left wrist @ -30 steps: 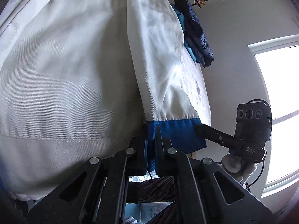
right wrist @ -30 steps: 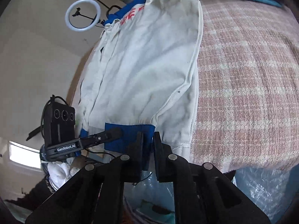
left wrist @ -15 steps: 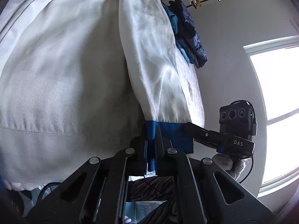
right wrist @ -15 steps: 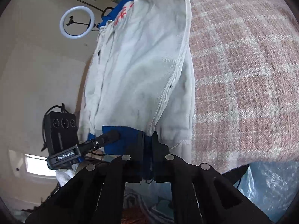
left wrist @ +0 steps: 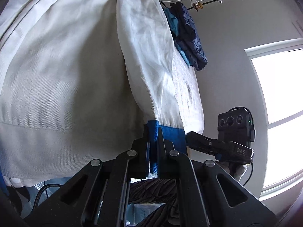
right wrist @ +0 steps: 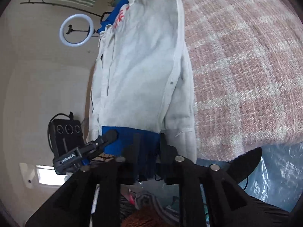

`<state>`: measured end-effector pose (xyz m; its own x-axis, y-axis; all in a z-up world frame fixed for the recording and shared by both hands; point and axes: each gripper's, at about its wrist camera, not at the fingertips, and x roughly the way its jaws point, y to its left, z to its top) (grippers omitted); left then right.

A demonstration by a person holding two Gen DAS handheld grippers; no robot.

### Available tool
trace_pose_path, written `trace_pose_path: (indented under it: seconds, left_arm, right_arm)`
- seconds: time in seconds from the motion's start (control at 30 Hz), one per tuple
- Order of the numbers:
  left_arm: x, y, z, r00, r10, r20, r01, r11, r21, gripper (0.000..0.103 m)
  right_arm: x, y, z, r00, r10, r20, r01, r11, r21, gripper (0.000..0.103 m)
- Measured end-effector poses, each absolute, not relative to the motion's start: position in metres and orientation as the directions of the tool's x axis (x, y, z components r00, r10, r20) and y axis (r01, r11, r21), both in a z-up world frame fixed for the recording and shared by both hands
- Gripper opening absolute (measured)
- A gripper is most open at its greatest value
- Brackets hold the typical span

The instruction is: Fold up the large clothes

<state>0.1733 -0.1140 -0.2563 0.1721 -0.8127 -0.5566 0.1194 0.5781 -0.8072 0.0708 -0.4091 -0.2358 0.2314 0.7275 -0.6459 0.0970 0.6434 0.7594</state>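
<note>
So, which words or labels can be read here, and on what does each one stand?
"GenRobot.AI": side of the left gripper.
"DAS": side of the right gripper.
Red print on the white jacket: mostly hidden, unreadable.

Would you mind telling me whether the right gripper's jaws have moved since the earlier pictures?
Yes. The right gripper has just been opening: its fingers now stand apart on either side of the blue cuff, which lay pinched between them before, and no longer press it.

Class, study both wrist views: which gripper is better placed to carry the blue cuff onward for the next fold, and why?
Probably the left gripper: it is shut on the blue cuff. The right gripper has just been opening; the cuff lies between its parted fingers, seemingly unpinched.
</note>
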Motion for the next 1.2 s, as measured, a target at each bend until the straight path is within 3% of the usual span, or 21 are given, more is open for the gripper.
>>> trace_pose_path:
  seconds: [0.07, 0.13, 0.17, 0.3, 0.47, 0.67, 0.83, 0.9, 0.97, 1.03, 1.17, 1.2]
  left_arm:
    - [0.173, -0.115, -0.255, 0.170, -0.817, -0.551, 0.120, 0.572, -0.811, 0.002]
    - [0.173, -0.114, -0.251, 0.175, -0.829, -0.530, 0.115, 0.552, -0.826, 0.002]
    - [0.174, -0.114, -0.247, 0.181, -0.834, -0.521, 0.115, 0.544, -0.831, 0.002]
    - [0.174, -0.115, -0.230, 0.207, -0.837, -0.506, 0.162, 0.540, -0.826, 0.002]
    - [0.166, -0.131, -0.260, 0.163, -0.763, -0.625, 0.174, 0.646, -0.743, 0.003]
    - [0.162, -0.139, -0.264, 0.179, -0.730, -0.660, 0.211, 0.683, -0.699, 0.003]
    - [0.159, -0.137, -0.254, 0.190, -0.693, -0.695, 0.226, 0.720, -0.656, 0.007]
    - [0.151, -0.129, -0.245, 0.226, -0.670, -0.707, 0.240, 0.742, -0.626, 0.007]
    - [0.142, -0.122, -0.229, 0.281, -0.652, -0.704, 0.267, 0.758, -0.596, 0.007]
    - [0.131, -0.124, -0.208, 0.335, -0.645, -0.686, 0.323, 0.763, -0.560, 0.007]
    - [0.120, -0.155, -0.186, 0.386, -0.636, -0.668, 0.419, 0.766, -0.487, 0.008]
    - [0.118, -0.167, -0.187, 0.382, -0.635, -0.672, 0.444, 0.763, -0.469, 0.013]
  right_arm:
    - [0.069, -0.397, -0.228, 0.222, 0.710, -0.669, 0.049, 0.677, 0.734, 0.045]
    - [0.070, -0.385, -0.228, 0.184, 0.728, -0.661, 0.032, 0.667, 0.744, 0.034]
    - [0.071, -0.381, -0.231, 0.159, 0.779, -0.606, 0.049, 0.607, 0.793, 0.014]
    - [0.078, -0.383, -0.220, 0.227, 0.894, -0.385, 0.044, 0.386, 0.921, 0.008]
    - [0.069, -0.401, -0.245, 0.203, 0.831, -0.519, 0.134, 0.501, 0.855, 0.005]
    - [0.058, -0.400, -0.269, 0.173, 0.729, -0.662, 0.159, 0.643, 0.749, 0.005]
    - [0.054, -0.398, -0.243, 0.247, 0.621, -0.744, 0.022, 0.764, 0.645, 0.006]
    - [0.050, -0.392, -0.229, 0.280, 0.552, -0.786, -0.030, 0.823, 0.567, 0.013]
    - [0.047, -0.392, -0.217, 0.321, 0.507, -0.800, -0.071, 0.855, 0.514, 0.019]
    - [0.047, -0.397, -0.205, 0.375, 0.462, -0.804, -0.092, 0.881, 0.463, 0.019]
    - [0.062, -0.423, -0.185, 0.460, 0.460, -0.760, -0.085, 0.874, 0.478, 0.019]
    - [0.066, -0.430, -0.181, 0.479, 0.459, -0.748, -0.075, 0.871, 0.486, 0.020]
